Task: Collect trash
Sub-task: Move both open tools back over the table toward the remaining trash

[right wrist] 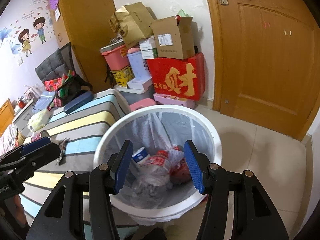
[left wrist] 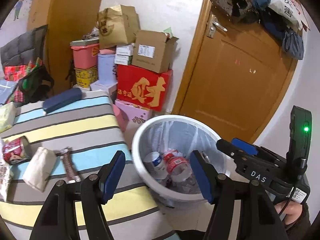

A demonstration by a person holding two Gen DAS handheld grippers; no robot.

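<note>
- Both of my grippers are empty. Left gripper: jaws spread wide, nothing between the pads. Right gripper: same, spread wide with nothing held.
- White bin sits on the floor against the bed edge, so trash off the bed needs only a short carry. From the right wrist view it lies dead ahead, below the gap between the jaws. From the left wrist view it's ahead, mostly under the right-hand finger.
- Bin already holds a crushed bottle with a red label, a white cup and a red wrapper, all seen through my right jaws. My guess: right hand is parked over the bin for a drop.
- Trash left on the striped bed, all off to the left of my left jaws: red can on its side, pale packet, wrapped snack stick.
- Snack stick is nearest the left-hand finger, so likely the next pick. It lies flat on soft cover; a shallow pinch could snag fabric.
- Blue case and tissue pack lie further ahead; can't tell if they count as trash.
</note>
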